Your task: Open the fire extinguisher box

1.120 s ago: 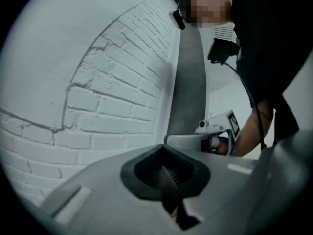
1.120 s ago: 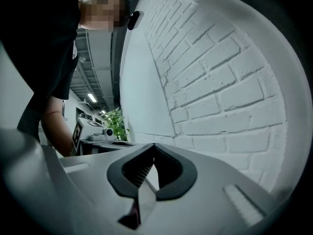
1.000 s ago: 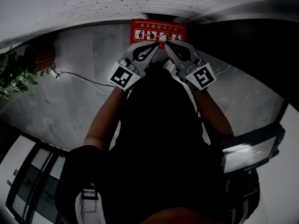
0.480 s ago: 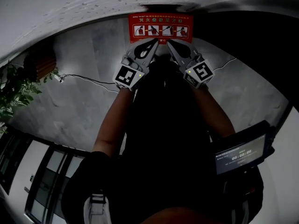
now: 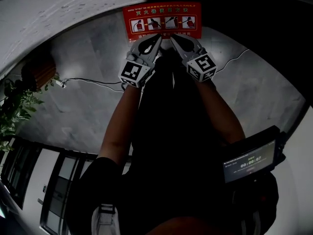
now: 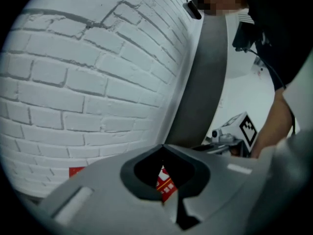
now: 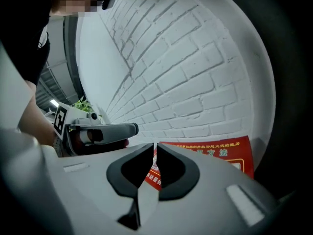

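Head view puts the red fire extinguisher box [image 5: 161, 21] at the top centre, standing on the grey floor [image 5: 83, 92] against the white brick wall [image 5: 73, 4], with a row of instruction pictures on its face. Both tools point at it from just below. The left hand-held gripper [image 5: 157, 37] has its jaws closed, tips meeting, with nothing between them. The right hand-held gripper [image 5: 172, 37] is closed too, only a thin slit showing between its jaws, and holds nothing. Their tips lie near the box's lower edge; whether either touches it is hard to tell in the dim picture. A thin cable [image 5: 93, 82] runs across the floor at left, towards a leafy plant [image 5: 17, 106].
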A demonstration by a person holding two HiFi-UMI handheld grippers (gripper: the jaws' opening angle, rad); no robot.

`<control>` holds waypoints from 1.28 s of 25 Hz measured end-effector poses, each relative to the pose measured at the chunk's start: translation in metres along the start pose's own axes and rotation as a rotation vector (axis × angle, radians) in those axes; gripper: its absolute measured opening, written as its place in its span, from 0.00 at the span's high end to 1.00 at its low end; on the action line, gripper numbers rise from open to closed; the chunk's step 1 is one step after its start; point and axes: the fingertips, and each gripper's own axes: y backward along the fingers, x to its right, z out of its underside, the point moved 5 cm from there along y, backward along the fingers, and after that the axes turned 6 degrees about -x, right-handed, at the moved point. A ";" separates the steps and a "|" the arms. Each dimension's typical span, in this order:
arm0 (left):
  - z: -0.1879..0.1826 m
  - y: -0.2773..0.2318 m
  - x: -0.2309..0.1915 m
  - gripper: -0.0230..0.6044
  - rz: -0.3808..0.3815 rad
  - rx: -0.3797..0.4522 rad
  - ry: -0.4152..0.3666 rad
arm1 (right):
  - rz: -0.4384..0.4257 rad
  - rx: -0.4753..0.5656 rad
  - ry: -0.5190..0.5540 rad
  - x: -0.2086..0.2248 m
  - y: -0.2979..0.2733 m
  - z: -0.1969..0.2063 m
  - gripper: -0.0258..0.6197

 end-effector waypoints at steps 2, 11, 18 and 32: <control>0.012 -0.008 -0.005 0.96 -0.008 -0.018 0.003 | 0.008 -0.001 -0.029 0.007 -0.006 0.011 0.94; 0.062 -0.031 -0.013 0.96 -0.029 -0.119 0.014 | 0.092 -0.066 -0.173 0.038 -0.014 0.067 0.87; 0.075 -0.039 -0.011 0.96 -0.037 -0.178 -0.028 | 0.132 -0.085 -0.426 0.043 -0.016 0.099 0.80; 0.078 -0.043 0.001 0.96 -0.002 -0.229 -0.069 | 0.129 0.027 -0.990 0.066 -0.040 0.149 0.70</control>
